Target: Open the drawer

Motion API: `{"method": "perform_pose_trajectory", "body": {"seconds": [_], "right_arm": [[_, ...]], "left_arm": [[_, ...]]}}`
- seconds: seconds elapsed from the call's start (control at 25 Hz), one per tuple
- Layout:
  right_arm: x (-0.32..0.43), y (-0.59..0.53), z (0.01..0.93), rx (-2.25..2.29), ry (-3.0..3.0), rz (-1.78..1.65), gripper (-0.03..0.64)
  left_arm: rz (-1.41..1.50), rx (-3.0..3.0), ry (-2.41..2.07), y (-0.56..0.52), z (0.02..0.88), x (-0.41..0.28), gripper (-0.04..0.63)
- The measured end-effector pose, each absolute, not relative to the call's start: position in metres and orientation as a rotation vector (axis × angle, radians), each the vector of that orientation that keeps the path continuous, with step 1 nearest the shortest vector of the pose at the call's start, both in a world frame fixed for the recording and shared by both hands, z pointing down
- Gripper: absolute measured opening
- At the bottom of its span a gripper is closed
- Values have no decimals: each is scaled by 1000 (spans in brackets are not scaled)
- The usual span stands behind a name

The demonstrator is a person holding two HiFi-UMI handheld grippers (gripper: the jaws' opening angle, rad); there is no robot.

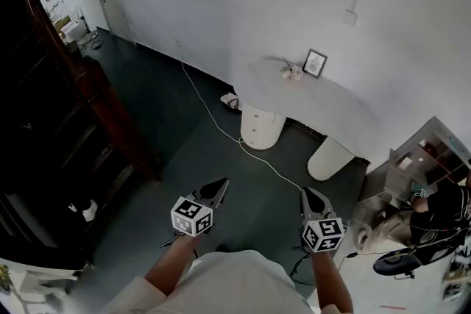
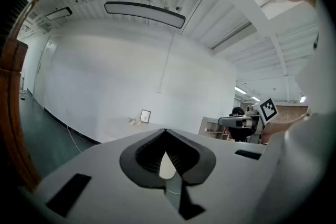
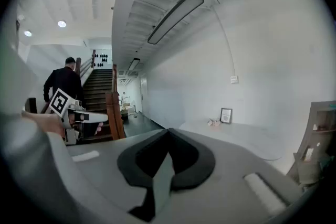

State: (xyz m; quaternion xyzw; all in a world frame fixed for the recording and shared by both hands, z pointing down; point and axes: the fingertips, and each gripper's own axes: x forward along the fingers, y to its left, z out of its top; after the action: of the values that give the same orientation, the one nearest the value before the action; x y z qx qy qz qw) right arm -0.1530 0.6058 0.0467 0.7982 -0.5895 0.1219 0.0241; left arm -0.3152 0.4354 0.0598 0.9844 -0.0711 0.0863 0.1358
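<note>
Closed white rounded drawer; left gripper and right gripper pressed together, empty

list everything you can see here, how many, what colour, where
desk: one, white, curved top, against the far wall
pedestals: two, white, rounded, under the desk; the left one seems to have drawer fronts
picture frame: one, dark-edged, upright at the desk's back
small object: one, pale, beside the frame; too small to tell
cable: one, white, across the dark green floor
staircase: one, dark wood, left
shelf unit: one, pale, right
other person: one, black clothes, right edge
left gripper: one, dark jaws, shut, empty
right gripper: one, dark jaws, shut, empty
</note>
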Motion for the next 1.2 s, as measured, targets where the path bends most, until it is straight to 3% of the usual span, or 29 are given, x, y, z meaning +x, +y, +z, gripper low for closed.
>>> {"method": "perform_pose_trajectory", "body": {"seconds": [1.2], "right_arm": [[-205, 578, 48, 2511, -1762, 351, 8]], "left_arm": [[285, 2862, -130, 404, 75, -366, 8]]}}
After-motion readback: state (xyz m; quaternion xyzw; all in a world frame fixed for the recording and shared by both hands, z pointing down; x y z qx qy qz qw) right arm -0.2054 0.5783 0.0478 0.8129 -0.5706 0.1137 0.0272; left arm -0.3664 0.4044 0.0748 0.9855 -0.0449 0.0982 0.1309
